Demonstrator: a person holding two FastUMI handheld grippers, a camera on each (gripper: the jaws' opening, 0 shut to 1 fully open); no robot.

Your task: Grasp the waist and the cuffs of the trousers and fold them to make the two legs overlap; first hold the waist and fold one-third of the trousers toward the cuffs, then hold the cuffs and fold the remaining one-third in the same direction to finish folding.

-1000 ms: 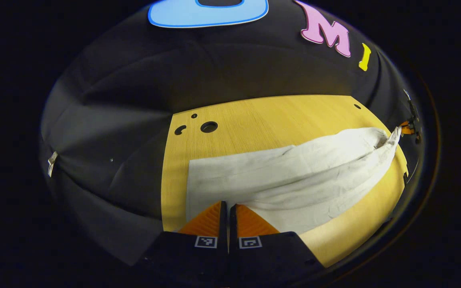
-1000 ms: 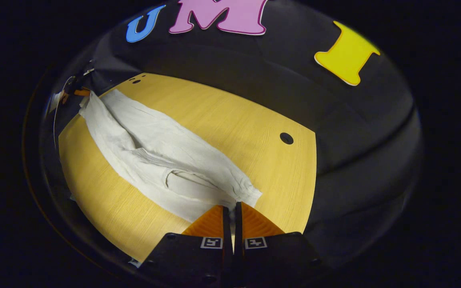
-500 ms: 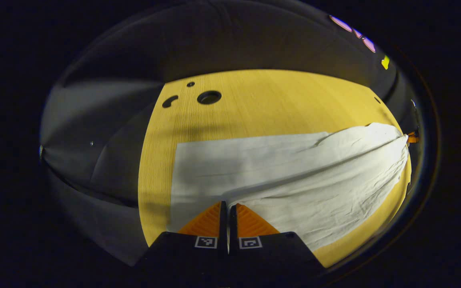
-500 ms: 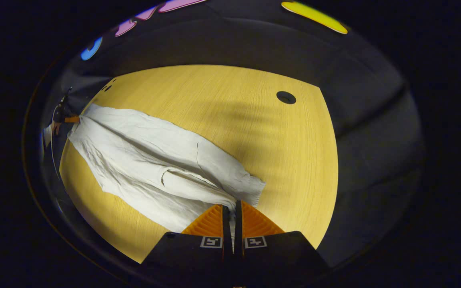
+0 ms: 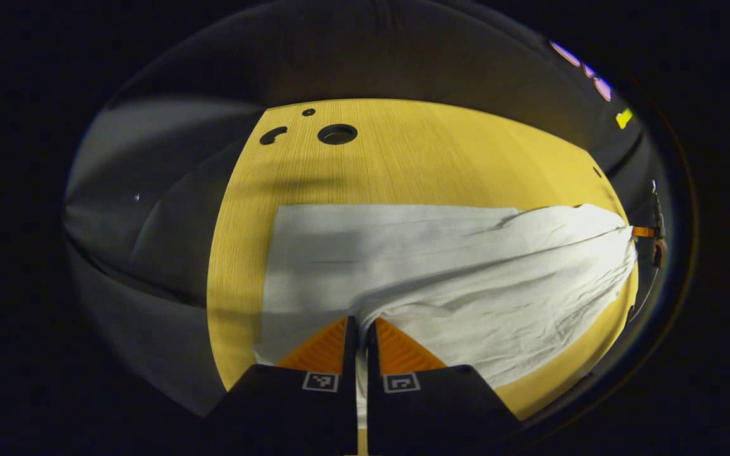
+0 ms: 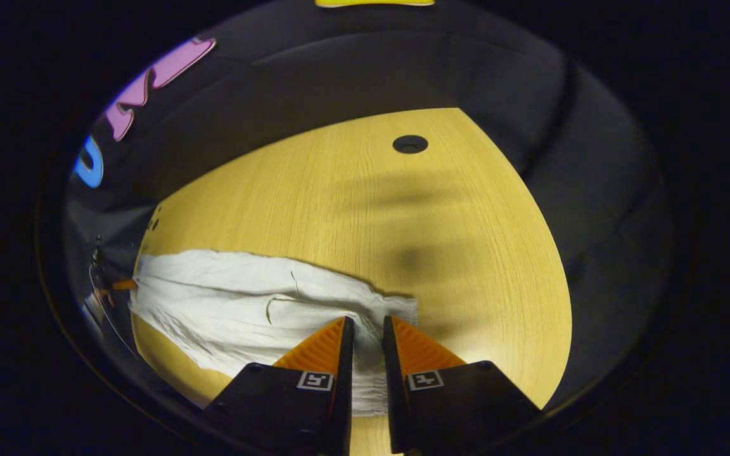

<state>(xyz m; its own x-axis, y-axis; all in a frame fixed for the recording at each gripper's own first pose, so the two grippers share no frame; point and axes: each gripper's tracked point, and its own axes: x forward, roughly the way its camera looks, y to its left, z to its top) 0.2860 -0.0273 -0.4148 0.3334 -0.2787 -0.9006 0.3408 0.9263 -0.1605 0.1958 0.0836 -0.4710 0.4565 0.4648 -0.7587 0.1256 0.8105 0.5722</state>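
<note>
the white trousers (image 5: 441, 266) lie spread flat across the yellow wooden worktop (image 5: 416, 158), one leg folded over the other so the upper layer runs diagonally from the near end toward the far end; in the left gripper view the left tool (image 5: 361, 329) sits at the near end of the cloth with a narrow slit between its fingers, a little wider than half a second ago, and a strip of white fabric shows in that slit, so it looks to be loosening but i cannot tell whether it still pinches the cloth; at the far end of the garment the right tool (image 5: 647, 232) shows small at the edge of the cloth, too small to read there; in the right gripper view the right tool (image 6: 368, 332) has its fingers parted with a clear gap, wider than in the earlier frame where they were pressed together on the fabric; the trousers (image 6: 244, 310) now pass under and between those fingers without being squeezed; the cloth lies lower and flatter on the worktop (image 6: 403, 221) than a second ago, when it hung slack between the two tools; the left tool (image 6: 111, 286) shows tiny at the far end of the garment; round holes (image 5: 337, 134) mark the far corner of the worktop
</note>
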